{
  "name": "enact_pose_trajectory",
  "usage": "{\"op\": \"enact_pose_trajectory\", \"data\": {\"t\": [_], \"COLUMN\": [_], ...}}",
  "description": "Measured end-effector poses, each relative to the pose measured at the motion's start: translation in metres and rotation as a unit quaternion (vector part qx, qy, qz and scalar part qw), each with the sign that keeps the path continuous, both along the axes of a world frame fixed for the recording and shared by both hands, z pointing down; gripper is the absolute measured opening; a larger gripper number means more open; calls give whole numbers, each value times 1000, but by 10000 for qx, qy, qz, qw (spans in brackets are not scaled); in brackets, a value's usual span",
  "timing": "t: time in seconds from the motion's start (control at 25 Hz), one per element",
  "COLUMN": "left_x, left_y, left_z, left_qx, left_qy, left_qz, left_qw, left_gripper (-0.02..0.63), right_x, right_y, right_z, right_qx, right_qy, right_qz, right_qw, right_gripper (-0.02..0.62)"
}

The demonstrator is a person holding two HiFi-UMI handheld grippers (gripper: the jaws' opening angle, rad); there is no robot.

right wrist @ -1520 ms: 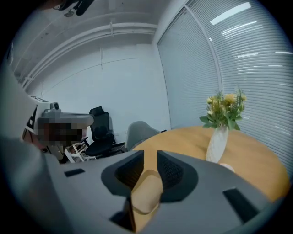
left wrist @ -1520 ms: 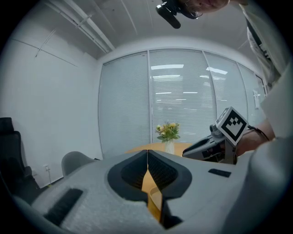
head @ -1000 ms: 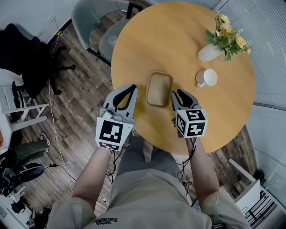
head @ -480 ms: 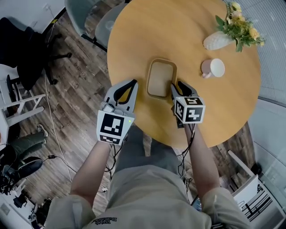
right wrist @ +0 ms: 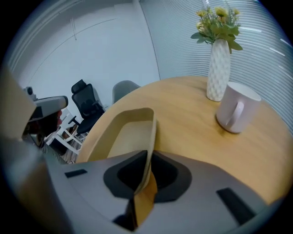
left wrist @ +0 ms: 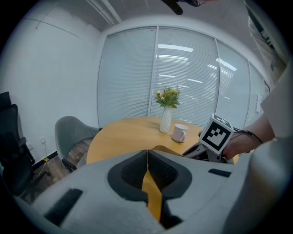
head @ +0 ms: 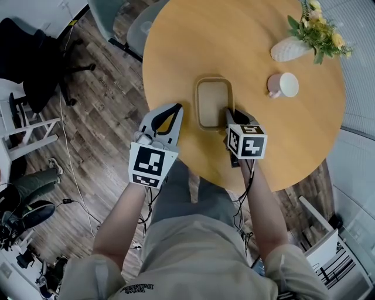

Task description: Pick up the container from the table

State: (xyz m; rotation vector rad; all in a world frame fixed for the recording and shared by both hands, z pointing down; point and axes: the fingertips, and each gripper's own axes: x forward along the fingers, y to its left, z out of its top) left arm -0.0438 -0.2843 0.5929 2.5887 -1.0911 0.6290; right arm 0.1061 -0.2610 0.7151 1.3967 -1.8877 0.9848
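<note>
A shallow beige rectangular container (head: 212, 99) rests on the round wooden table (head: 234, 35), near the edge closest to me. My right gripper (head: 229, 112) reaches over its near right corner. In the right gripper view the container's thin right wall (right wrist: 150, 132) runs between the jaws, and the right gripper (right wrist: 147, 157) is shut on it. My left gripper (head: 177, 108) hovers at the table's edge, left of the container and apart from it. Its tips meet with nothing between them in the left gripper view (left wrist: 147, 153), which also shows the right gripper's marker cube (left wrist: 216, 134).
A white mug (head: 284, 85) stands to the container's right, and a white vase of flowers (head: 291, 49) stands beyond it. A grey chair (head: 117, 17) is tucked at the table's far left. A black office chair (head: 35, 64) and cables are on the wooden floor to the left.
My right gripper has moved forward from short of the container onto its right wall. The left gripper has kept about the same place. The head view has shifted slightly.
</note>
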Motion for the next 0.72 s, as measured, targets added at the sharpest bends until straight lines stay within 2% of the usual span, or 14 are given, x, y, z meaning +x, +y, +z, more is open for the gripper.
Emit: {"op": "enact_pose_trajectory", "data": {"t": [0.32,0.56,0.72], "left_x": [-4,-18,-32], "left_y": [5,-1,-10], "left_z": [-25,-62,-102], "left_qx": [206,533,806], "left_qy": [44,43,233], "left_qz": [-35,-187,-468], "left_qw": [9998,9984,9954], "left_gripper": [20,20,20], "right_x": [2,6,4], "right_y": [-6,-17,-26], "right_z": [-46,-123,-183], "right_qx": [426,1142,1704], "right_qy": [-56,-141,-214], "right_qz": [67,92,41], "right_qw": [9991,9933,9851], "right_gripper": [37,37,35]}}
